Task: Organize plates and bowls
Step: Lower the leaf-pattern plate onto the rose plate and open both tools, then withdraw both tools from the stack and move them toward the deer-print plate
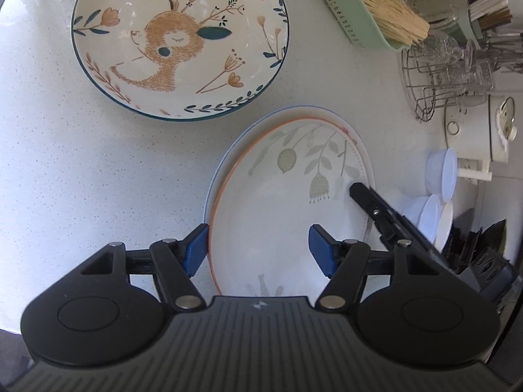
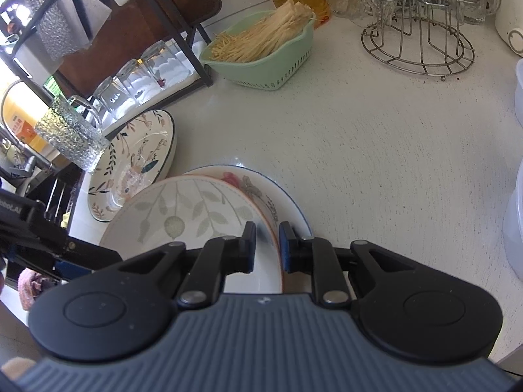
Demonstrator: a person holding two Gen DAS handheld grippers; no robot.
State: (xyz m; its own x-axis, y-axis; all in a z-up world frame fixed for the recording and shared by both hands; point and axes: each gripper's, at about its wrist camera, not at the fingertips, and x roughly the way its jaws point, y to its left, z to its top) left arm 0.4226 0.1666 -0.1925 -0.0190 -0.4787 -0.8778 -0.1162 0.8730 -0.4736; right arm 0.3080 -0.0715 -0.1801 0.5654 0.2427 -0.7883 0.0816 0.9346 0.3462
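Observation:
An orange-rimmed plate with grey leaves [image 1: 281,202] [image 2: 193,215] is tilted over a blue-rimmed plate with a red flower [image 2: 261,189] [image 1: 222,160] on the white counter. My right gripper [image 2: 267,245] is shut on the orange-rimmed plate's right rim; it also shows in the left wrist view [image 1: 369,202]. My left gripper [image 1: 258,251] is open above the plate's near-left edge, not touching it. A larger deer-pattern plate [image 1: 179,39] [image 2: 137,166] lies beyond on the left.
A green basket of noodles [image 1: 366,9] [image 2: 261,49], a wire rack of glasses [image 1: 447,75] [image 2: 418,29] and white plastic bowls [image 1: 438,192] stand along the right. Upturned glasses [image 2: 130,88] and a dark shelf frame [image 2: 183,23] stand behind the deer plate.

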